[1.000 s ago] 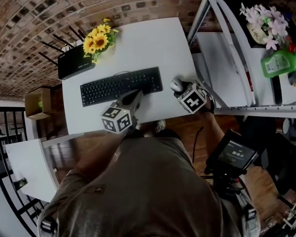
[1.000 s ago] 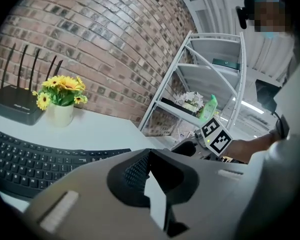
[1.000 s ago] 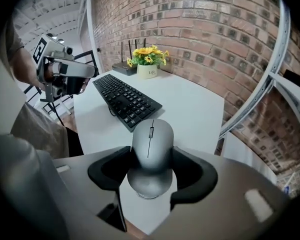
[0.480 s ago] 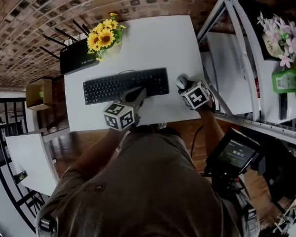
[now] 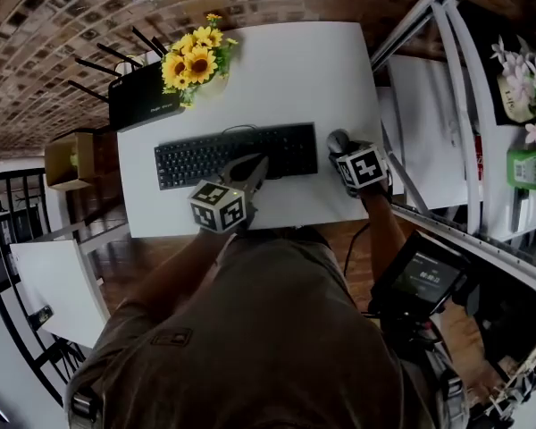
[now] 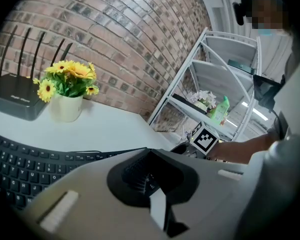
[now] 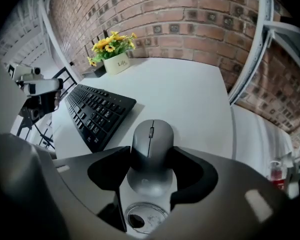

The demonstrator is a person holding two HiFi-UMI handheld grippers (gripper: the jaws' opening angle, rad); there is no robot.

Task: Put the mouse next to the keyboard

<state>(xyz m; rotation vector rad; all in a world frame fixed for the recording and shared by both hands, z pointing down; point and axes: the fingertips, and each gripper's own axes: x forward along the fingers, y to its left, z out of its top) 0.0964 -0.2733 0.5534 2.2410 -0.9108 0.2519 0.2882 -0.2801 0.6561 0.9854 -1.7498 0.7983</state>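
Observation:
A grey mouse (image 7: 151, 144) sits between the jaws of my right gripper (image 7: 151, 155), which press against both of its sides. In the head view the mouse (image 5: 338, 139) is just right of the black keyboard's (image 5: 237, 155) right end, with my right gripper (image 5: 343, 147) behind it on the white table (image 5: 277, 70). Whether the mouse rests on the table or hangs just above it I cannot tell. My left gripper (image 5: 255, 164) points at the keyboard's front edge, its jaws together and empty. Its own view shows the keyboard (image 6: 20, 164) below the left gripper (image 6: 157, 184).
A pot of yellow sunflowers (image 5: 196, 61) and a black router (image 5: 143, 96) stand behind the keyboard. A white metal shelf rack (image 5: 429, 61) stands close to the table's right edge. A cardboard box (image 5: 58, 159) lies on the floor at the left.
The head view has shifted. My right gripper and the mouse have edged slightly nearer the keyboard's right end. The left gripper stays at the keyboard's front edge.

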